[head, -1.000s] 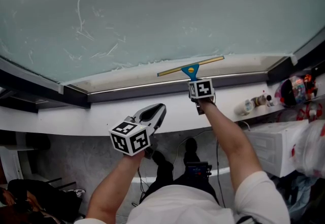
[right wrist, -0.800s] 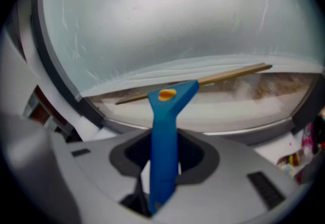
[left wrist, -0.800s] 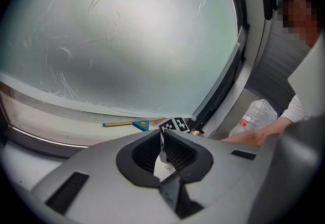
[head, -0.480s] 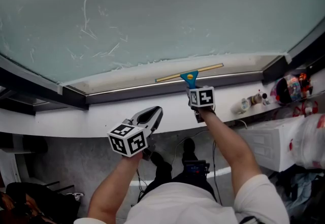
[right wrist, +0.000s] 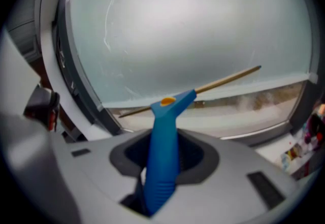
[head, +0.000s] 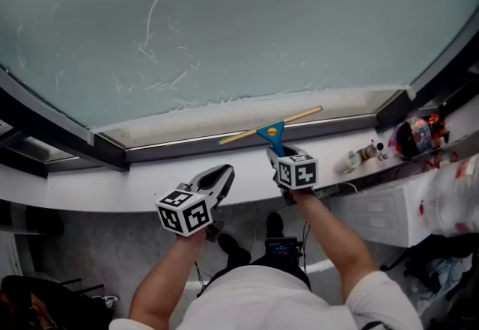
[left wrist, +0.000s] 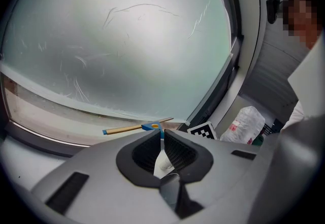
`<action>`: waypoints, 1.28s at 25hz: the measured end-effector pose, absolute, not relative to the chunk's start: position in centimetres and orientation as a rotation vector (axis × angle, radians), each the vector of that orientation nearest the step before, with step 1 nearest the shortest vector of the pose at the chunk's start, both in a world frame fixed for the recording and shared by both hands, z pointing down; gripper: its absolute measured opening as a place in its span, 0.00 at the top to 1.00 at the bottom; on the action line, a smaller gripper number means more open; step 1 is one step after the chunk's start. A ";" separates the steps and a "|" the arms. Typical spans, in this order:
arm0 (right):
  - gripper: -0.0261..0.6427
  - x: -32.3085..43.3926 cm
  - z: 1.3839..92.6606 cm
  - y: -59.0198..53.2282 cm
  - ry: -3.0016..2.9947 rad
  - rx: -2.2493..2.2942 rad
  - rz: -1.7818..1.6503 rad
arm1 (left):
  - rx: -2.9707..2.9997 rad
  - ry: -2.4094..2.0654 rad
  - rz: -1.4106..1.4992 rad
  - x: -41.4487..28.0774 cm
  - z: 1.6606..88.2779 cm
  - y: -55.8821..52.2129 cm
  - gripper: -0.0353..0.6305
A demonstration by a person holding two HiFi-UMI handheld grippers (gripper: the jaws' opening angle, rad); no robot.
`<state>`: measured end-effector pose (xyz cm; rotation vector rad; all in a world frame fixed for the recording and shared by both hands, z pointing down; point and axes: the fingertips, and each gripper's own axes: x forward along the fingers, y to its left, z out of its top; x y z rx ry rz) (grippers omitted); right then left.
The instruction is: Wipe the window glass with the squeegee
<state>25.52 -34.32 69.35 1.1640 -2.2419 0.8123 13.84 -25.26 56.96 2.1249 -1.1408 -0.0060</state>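
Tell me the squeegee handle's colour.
The handle is blue, with an orange spot near its top; clearest in the right gripper view.

Lighting: soft, even daylight through the hazy window glass [head: 247,14], with no hard shadows or glare; the floor [head: 112,246] below is dimmer. Both gripper views: strong fisheye bending, dark vignetted corners. Right gripper view: squeegee [right wrist: 163,157] handle soft, possibly motion blur.

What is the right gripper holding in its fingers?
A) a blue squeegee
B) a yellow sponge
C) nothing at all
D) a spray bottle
A: the right gripper is shut on the blue handle of the squeegee, whose long blade sticks out in front, near the bottom of the window glass.
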 end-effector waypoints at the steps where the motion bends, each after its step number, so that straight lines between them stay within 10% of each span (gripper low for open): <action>1: 0.76 25.4 68.8 -33.9 -2.245 1.176 0.820 | 2.131 -1.140 -0.013 13.5 56.6 -25.0 0.88; 32: 0.76 29.3 59.2 -21.9 -2.266 1.344 0.747 | 2.218 -1.175 -0.137 10.1 52.5 -13.4 0.88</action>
